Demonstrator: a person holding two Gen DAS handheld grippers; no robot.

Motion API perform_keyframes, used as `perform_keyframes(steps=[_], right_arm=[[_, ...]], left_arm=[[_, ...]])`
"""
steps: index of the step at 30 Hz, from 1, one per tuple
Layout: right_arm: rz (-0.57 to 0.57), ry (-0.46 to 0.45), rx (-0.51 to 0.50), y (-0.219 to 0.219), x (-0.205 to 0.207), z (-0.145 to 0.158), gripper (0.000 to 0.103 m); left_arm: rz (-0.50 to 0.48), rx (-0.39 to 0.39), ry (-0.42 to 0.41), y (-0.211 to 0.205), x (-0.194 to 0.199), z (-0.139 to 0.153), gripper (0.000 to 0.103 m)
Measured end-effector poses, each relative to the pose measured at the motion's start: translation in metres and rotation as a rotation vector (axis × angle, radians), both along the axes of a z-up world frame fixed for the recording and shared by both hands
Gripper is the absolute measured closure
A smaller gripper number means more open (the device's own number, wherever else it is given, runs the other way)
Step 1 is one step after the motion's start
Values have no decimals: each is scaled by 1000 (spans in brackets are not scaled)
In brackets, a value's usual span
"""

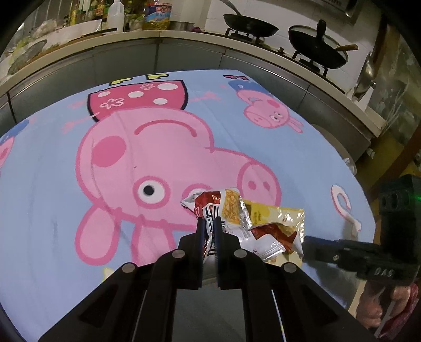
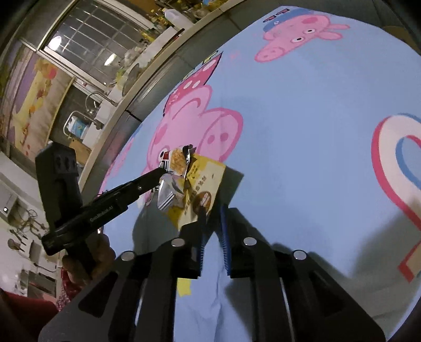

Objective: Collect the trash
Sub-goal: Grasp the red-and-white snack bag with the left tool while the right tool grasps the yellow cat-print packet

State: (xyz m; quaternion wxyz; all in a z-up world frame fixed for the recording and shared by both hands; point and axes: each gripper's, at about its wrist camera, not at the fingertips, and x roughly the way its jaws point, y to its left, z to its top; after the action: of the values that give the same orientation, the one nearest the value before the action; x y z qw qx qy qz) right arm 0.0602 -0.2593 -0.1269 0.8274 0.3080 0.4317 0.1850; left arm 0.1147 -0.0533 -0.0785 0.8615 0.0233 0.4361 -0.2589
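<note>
My left gripper (image 1: 208,221) is shut on a crumpled red-and-white snack wrapper (image 1: 226,207), held just above the blue cartoon-pig tablecloth (image 1: 52,184). A yellow wrapper (image 1: 273,213) sits against the back of that bunch. The right gripper (image 1: 306,240) reaches in from the right and its tip meets the bunch's right corner. In the right wrist view my right gripper (image 2: 212,213) has its jaws slightly apart, blue cloth showing in the gap. The yellow wrapper (image 2: 208,179) lies just beyond its left fingertip, not between the pads. The left gripper (image 2: 160,173) grips the red-and-white wrapper (image 2: 173,160) from the left.
A kitchen counter curves behind the table, with two black woks (image 1: 250,26) (image 1: 318,50) on a stove and bottles (image 1: 115,15) at the back left. A person's hand (image 1: 381,310) holds the right gripper's handle. The table's right edge (image 1: 368,210) is close by.
</note>
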Motion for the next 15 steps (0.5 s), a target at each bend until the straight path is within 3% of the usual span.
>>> perform_keyframes(steps=[3,9,10,11,12,15], right_arm=[[4,-10,5,0,1,3,78],[11,-29,26,6,16,1,77],[14,-31,42,8,19,0,80],[12,-23,46,10,23,-1,96],[10,-13,50,9,24,-3,102],[0,-25,58,2,21,-1,102]], left_arm=[[9,-12,6,8,-3,-2,96],[9,-5,-4,8,-7,-3,95],[9,-6,-4,8,-7,-4,95],[8,-7,-4,8,-7,-4,95],[8,-7,-3,8,-7,-4,95],[8,-19,14,10,-6,-1,95]])
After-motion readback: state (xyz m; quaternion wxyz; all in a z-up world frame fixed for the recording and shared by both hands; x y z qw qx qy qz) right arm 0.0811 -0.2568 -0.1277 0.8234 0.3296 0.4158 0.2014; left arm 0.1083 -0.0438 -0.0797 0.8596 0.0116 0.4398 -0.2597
